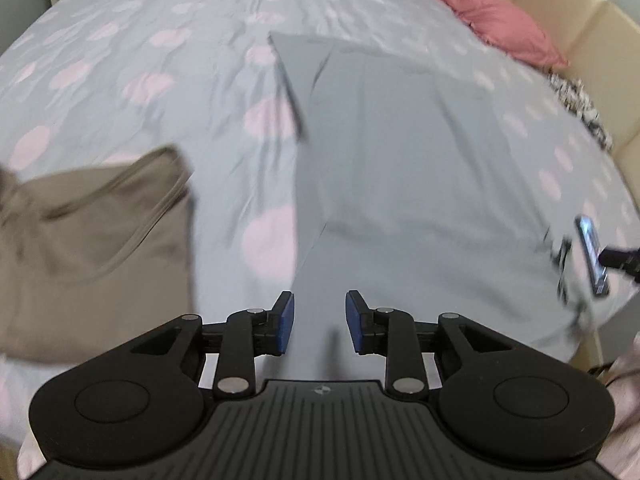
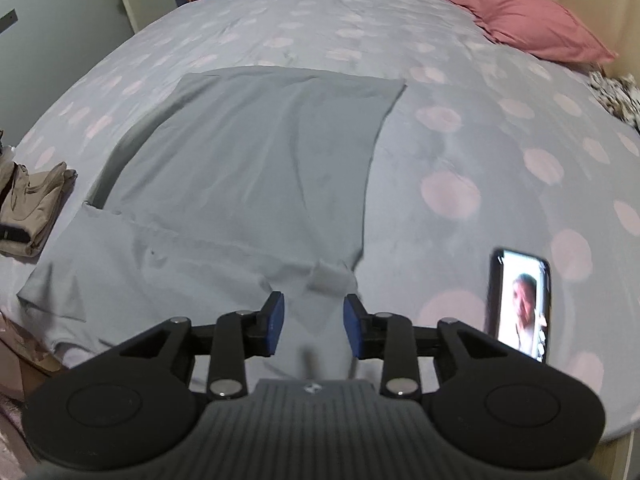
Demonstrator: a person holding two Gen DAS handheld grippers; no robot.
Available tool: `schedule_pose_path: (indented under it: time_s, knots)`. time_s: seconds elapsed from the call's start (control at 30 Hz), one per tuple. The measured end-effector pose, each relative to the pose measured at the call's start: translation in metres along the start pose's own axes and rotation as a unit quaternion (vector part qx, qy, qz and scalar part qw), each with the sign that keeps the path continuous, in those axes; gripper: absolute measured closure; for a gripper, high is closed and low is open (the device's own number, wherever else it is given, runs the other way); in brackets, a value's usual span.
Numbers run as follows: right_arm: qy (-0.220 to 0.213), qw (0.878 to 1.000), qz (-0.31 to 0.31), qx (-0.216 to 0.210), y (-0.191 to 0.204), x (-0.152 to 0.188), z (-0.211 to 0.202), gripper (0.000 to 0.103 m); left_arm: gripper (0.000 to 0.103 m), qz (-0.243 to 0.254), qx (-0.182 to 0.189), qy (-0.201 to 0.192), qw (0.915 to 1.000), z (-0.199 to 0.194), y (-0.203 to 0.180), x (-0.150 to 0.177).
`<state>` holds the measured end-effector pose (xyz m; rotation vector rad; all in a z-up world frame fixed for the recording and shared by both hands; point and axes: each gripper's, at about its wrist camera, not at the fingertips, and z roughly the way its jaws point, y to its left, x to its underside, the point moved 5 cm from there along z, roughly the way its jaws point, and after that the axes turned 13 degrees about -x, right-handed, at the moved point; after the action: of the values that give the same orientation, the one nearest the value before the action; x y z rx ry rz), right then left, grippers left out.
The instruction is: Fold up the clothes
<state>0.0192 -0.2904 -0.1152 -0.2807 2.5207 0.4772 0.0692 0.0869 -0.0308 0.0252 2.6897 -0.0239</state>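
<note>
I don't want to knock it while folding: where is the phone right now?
The phone lies screen-up on the bedspread, just right of the right gripper and the grey shirt; the left wrist view shows it at far right.

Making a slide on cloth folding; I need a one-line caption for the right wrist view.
Open right gripper above the near edge of a grey shirt spread on a dotted bedspread, phone alongside.

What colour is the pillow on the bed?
The pillow is pink, seen best in the right wrist view.
</note>
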Motion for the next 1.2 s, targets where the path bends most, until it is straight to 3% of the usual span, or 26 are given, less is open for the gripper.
schedule_pose_path:
  time_s: [0.1, 0.2, 0.4, 0.47, 0.53, 0.57, 0.63, 0.73, 0.97, 1.1, 1.2]
  knots:
    - [-0.003, 1.0, 0.013, -0.004, -0.003, -0.011, 0.015, 0.067, 0.076, -0.013, 0.002, -0.005, 0.9999, 0.019, -0.011, -0.024]
    - [-0.003, 1.0, 0.03, -0.004, -0.005, -0.019, 0.031, 0.059, 0.076, -0.021, -0.005, 0.008, 0.9997, 0.043, -0.02, -0.037]
    - [0.03, 0.999, 0.012, 0.036, -0.007, -0.009, 0.053, 0.057, 0.076, -0.035, -0.013, 0.037, 0.9986, 0.08, -0.027, -0.041]
    - [0.025, 0.999, 0.019, 0.038, -0.012, -0.005, 0.047, 0.065, 0.076, -0.028, -0.022, 0.042, 0.9985, 0.086, -0.027, -0.041]
    - [0.02, 0.999, 0.025, 0.039, -0.017, -0.002, 0.042, 0.091, 0.082, -0.016, -0.029, 0.04, 0.9987, 0.087, -0.027, -0.042]
    - [0.017, 0.999, 0.028, 0.04, -0.02, 0.0, 0.039, 0.093, 0.087, -0.012, -0.032, 0.039, 0.9986, 0.086, -0.025, -0.041]
    - [0.012, 0.998, 0.034, 0.041, -0.025, 0.003, 0.033, 0.094, 0.098, -0.006, -0.037, 0.038, 0.9986, 0.086, -0.022, -0.041]
    - [0.004, 0.998, 0.043, 0.043, -0.033, 0.008, 0.025, 0.095, 0.101, -0.014, -0.022, 0.034, 0.9991, 0.082, -0.016, -0.04]
    - [-0.061, 0.995, 0.079, -0.018, -0.032, -0.007, -0.011, 0.095, 0.101, -0.043, -0.02, 0.023, 0.9986, 0.069, 0.012, -0.046]
    - [-0.057, 0.995, 0.086, -0.013, -0.038, -0.012, -0.004, 0.096, 0.101, -0.045, -0.052, 0.023, 0.9974, 0.071, 0.035, -0.051]
    - [-0.037, 0.995, 0.093, 0.0, -0.048, -0.011, 0.014, 0.096, 0.101, -0.038, -0.046, 0.023, 0.9979, 0.081, 0.034, -0.049]
